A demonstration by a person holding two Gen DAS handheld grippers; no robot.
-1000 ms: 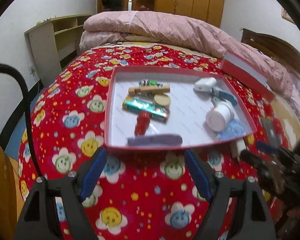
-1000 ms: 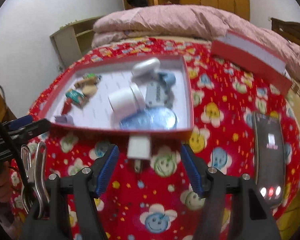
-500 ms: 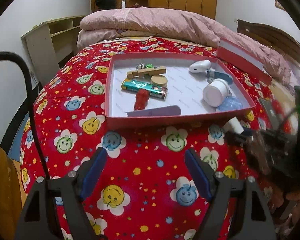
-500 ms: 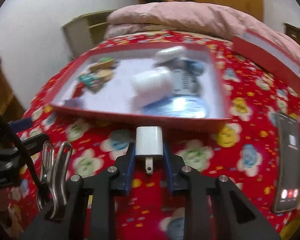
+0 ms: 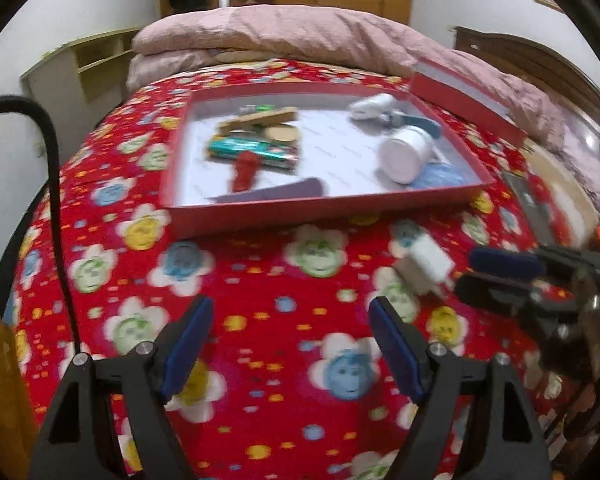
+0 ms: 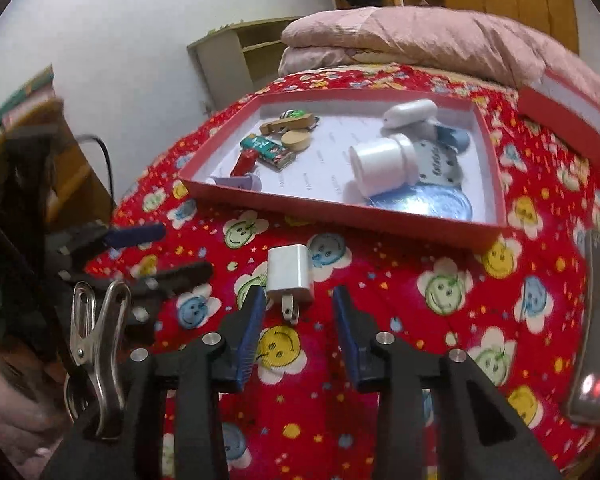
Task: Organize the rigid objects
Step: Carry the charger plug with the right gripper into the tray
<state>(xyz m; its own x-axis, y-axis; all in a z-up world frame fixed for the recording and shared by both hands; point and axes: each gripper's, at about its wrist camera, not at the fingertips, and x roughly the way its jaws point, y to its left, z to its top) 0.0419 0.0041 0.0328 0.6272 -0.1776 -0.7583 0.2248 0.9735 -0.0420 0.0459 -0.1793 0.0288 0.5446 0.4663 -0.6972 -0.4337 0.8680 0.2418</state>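
Observation:
A white plug charger (image 6: 290, 276) lies on the red smiley blanket in front of the red box tray (image 6: 340, 216). My right gripper (image 6: 298, 312) sits just behind it, jaws opening; only the charger's prongs reach between the pads, and neither pad presses on it. In the left wrist view the charger (image 5: 424, 264) lies just ahead of the right gripper (image 5: 498, 276). My left gripper (image 5: 290, 340) stands open and empty over the blanket, short of the tray (image 5: 320, 210). The tray holds a white jar (image 6: 380, 164), a red toy (image 6: 244, 162), a green pack and several other small items.
A dark phone (image 6: 598, 328) with red lights lies on the blanket at the right. The red box lid (image 6: 572, 116) leans behind the tray by the pink quilt (image 5: 300, 40). A metal clip (image 6: 96, 340) hangs on the right gripper. A shelf stands by the left wall.
The right gripper shut on the charger beside the tray, drew it back, and has now parted its jaws, leaving it on the blanket. The left gripper backed away from the tray.

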